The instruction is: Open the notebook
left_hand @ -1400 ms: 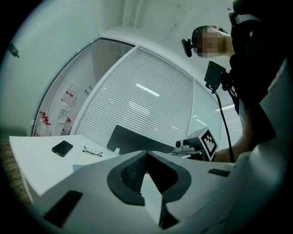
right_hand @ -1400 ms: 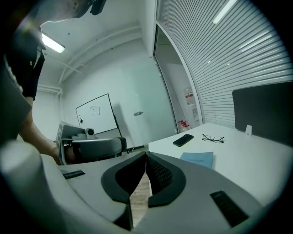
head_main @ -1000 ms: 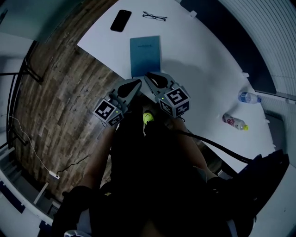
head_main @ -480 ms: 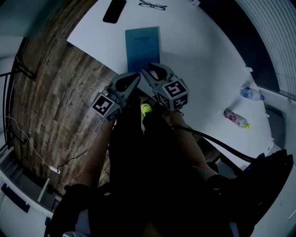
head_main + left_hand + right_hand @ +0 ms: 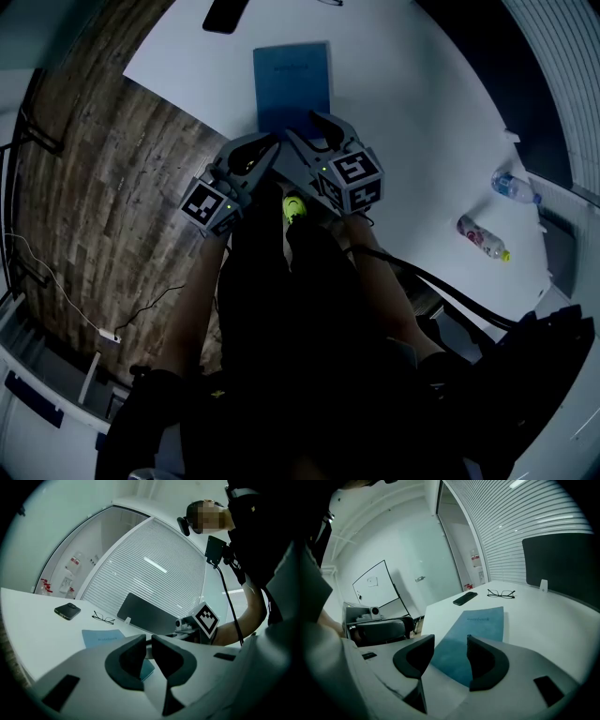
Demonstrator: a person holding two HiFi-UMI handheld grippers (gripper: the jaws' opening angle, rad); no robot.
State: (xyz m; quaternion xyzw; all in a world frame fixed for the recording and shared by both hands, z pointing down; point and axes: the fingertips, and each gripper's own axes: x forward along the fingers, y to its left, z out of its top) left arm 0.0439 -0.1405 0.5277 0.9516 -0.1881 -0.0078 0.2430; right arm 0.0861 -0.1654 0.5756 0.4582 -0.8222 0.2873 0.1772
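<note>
Risk of shoving the closed notebook [image 5: 292, 80] instead of lifting its cover.
I see it lying flat and shut on the table [image 5: 422, 122], its short end close to the near edge, not far from the left corner. My right gripper [image 5: 450, 641] tilts down over that end with its jaws opening, about half apart, nothing between them and, as far as I can judge, nothing touched. If a jaw lands on the cover rather than under its lip, I expect the whole book to slide away, or several pages to come up with the cover. My left gripper [image 5: 149, 641] hangs level just beside it, jaws a thin slit apart and empty, so nothing pins the book down.
</note>
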